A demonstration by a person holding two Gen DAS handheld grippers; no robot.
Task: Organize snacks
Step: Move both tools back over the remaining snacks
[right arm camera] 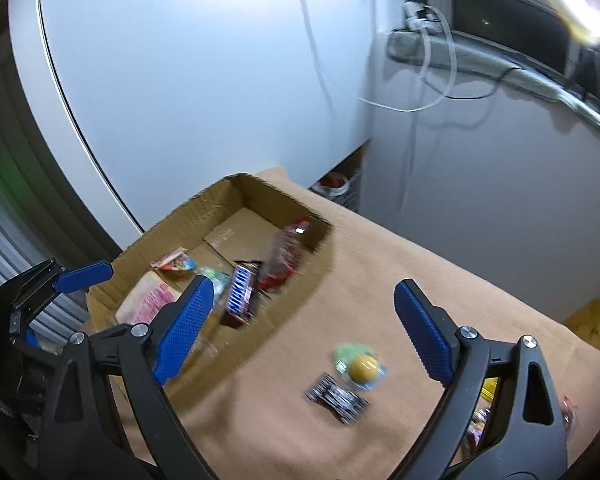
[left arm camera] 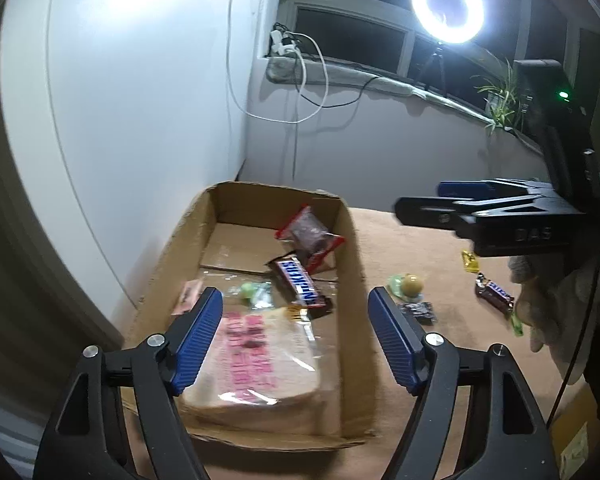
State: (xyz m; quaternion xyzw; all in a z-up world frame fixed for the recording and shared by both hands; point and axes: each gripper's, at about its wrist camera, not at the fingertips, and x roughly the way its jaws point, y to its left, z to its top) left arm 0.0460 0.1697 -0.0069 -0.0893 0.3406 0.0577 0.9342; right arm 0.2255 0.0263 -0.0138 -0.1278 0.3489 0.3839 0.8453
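An open cardboard box (left arm camera: 350, 240) (right arm camera: 320, 264) sits on a brown cloth. Inside lie a Snickers bar (left arm camera: 300, 282) (right arm camera: 242, 294), a red packet (left arm camera: 310, 236) (right arm camera: 286, 254), a pink-printed bread bag (left arm camera: 256, 364) (right arm camera: 148, 300) and a green sweet (left arm camera: 248, 291). My left gripper (left arm camera: 296, 336) is open and empty above the box's near end. My right gripper (right arm camera: 304, 332) is open and empty over the box's right wall; it shows in the left wrist view (left arm camera: 432, 196). On the cloth lie a yellow ball sweet (left arm camera: 410, 284) (right arm camera: 363, 367), a dark wrapped sweet (left arm camera: 418, 311) (right arm camera: 337, 398) and a second Snickers (left arm camera: 495, 293).
A yellow wrapper (left arm camera: 471, 261) lies on the cloth at the right. White walls stand behind the box, with hanging cables (left arm camera: 312, 92), a ring light (left arm camera: 447, 6) and a plant (left arm camera: 502, 96) on the window sill. More packets (right arm camera: 482, 424) sit near the right gripper's base.
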